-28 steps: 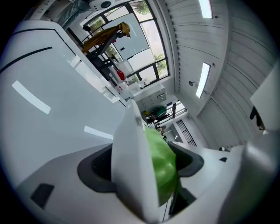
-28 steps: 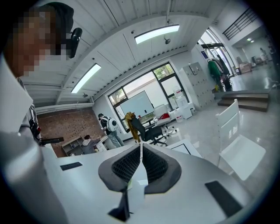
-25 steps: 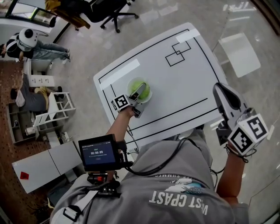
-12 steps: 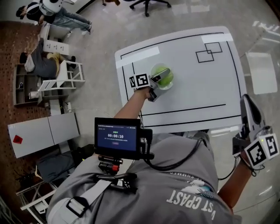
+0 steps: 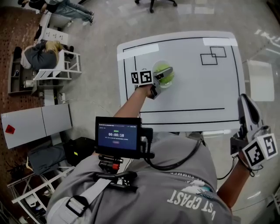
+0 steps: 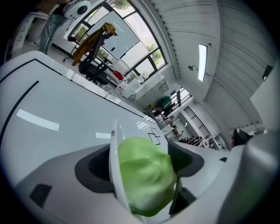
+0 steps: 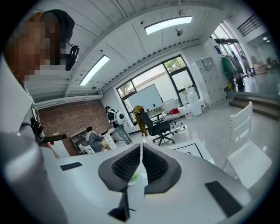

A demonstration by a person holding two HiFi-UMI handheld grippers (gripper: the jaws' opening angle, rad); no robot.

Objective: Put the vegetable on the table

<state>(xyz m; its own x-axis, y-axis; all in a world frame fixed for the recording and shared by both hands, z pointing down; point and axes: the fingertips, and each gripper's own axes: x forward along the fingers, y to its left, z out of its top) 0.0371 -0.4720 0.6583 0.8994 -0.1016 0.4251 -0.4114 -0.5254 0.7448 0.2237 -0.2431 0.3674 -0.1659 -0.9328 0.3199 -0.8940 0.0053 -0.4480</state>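
Observation:
A pale green leafy vegetable [image 5: 161,69] lies in a clear bowl [image 5: 171,82] on the left part of the white table [image 5: 197,87]. My left gripper [image 5: 165,73] reaches into the bowl from the near left. In the left gripper view the vegetable [image 6: 144,175] fills the gap of the left gripper [image 6: 142,148], whose jaws stand wide and closed on it. The bowl's rim [image 6: 114,148] runs along the left jaw. My right gripper [image 5: 244,100] hangs off the table's near right corner. In its own view the right gripper [image 7: 141,151] is shut on nothing.
Black lines, two overlapping squares [image 5: 213,54] and white tape strips mark the table. A white chair [image 5: 260,81] stands right of it and an office chair [image 5: 153,3] beyond it. A small screen [image 5: 118,135] sits on the person's chest. Desks and people fill the far left.
The head view has swung, so the table now sits higher and squarer. The left gripper stays at the bowl and has rolled slightly. The right gripper has shifted a little beside the table's corner.

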